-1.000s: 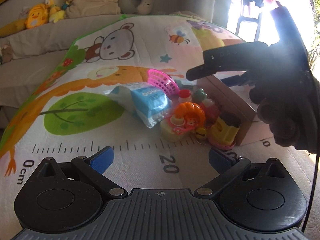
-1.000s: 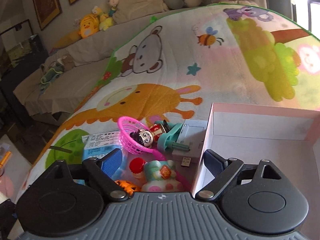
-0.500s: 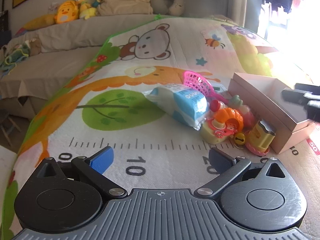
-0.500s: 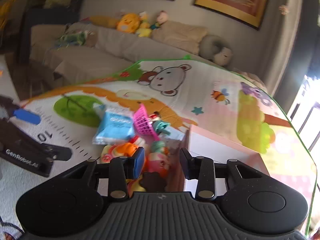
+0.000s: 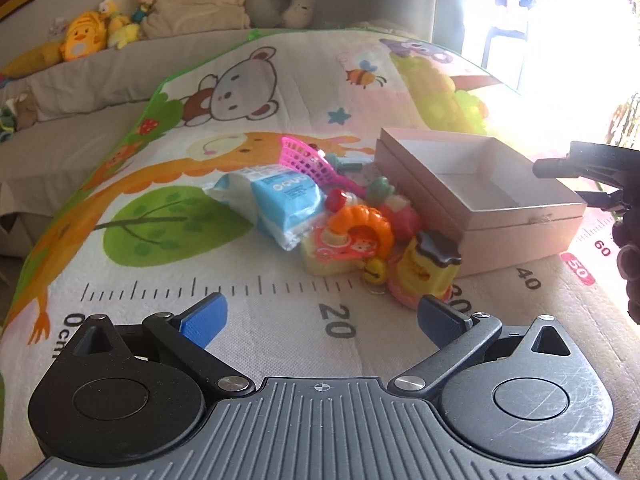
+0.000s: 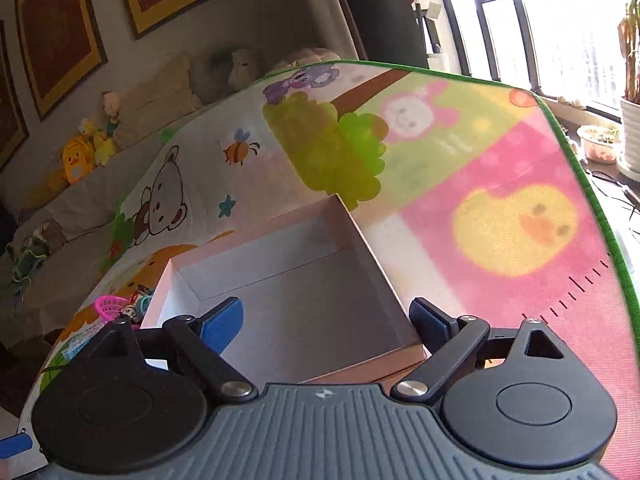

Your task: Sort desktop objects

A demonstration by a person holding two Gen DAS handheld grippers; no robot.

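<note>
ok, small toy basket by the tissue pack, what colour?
Bright pink basket, clearest in the left wrist view.

Matt pink cardboard box [image 5: 516,220]; glossy plastic wipes pack [image 5: 280,200]; shiny plastic toys [image 5: 360,236]; rough woven-textured printed mat [image 5: 160,280].

The left tongs [image 5: 320,314] are spread wide with nothing between the blue pads [image 5: 204,315], held low and pointing forward. The right tongs [image 6: 326,318] are likewise spread wide and empty, tilted so they look downward. In the left wrist view the right tongs [image 5: 592,166] show at the far right edge as a dark shape held in a gloved hand [image 5: 630,248].
</note>
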